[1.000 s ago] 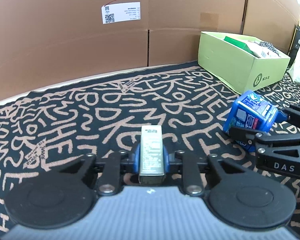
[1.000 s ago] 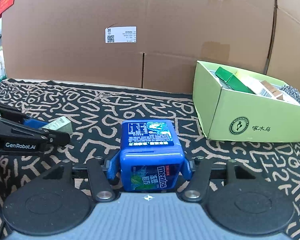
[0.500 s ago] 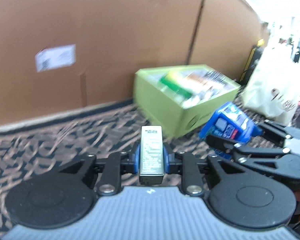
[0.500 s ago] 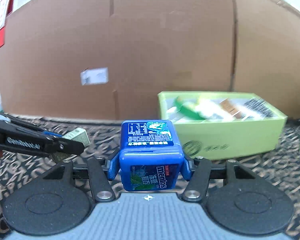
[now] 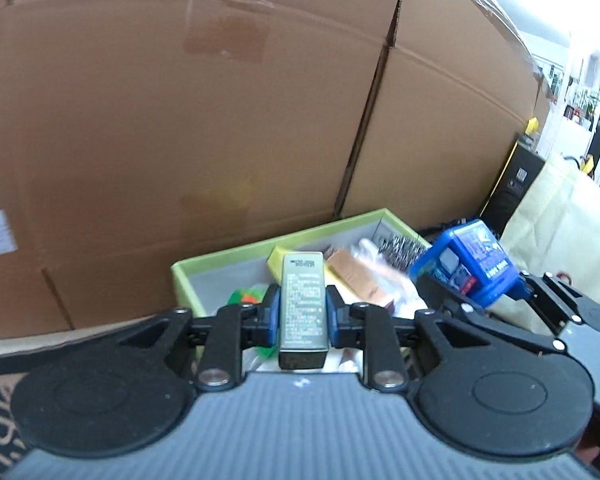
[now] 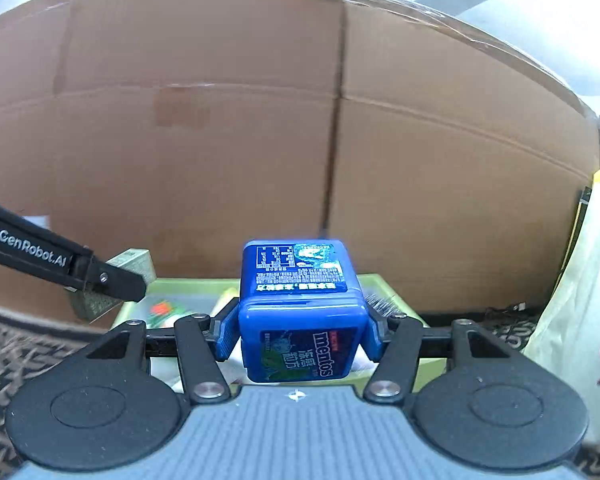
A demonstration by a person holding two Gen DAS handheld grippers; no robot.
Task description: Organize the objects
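Note:
My left gripper [image 5: 302,312] is shut on a small olive-grey carton [image 5: 302,308] and holds it in the air over the near edge of the open green box [image 5: 204,264]. My right gripper [image 6: 300,330] is shut on a blue Mentos box [image 6: 300,312], also raised in front of the green box [image 6: 376,280]. In the left wrist view the Mentos box [image 5: 470,264] hangs at the right, over the green box's right end. In the right wrist view the carton [image 6: 134,262] shows at the left.
The green box holds several items: a brown packet [image 5: 356,280], a wire scrubber [image 5: 400,246], green and orange packaging [image 5: 246,296]. Tall cardboard walls [image 5: 180,120] stand behind. A pale bag [image 5: 560,232] sits at the right. The patterned mat [image 6: 4,344] lies below.
Both grippers have risen from the mat and moved toward the green box, carrying the carton and the Mentos box. The box now lies right under and ahead of them.

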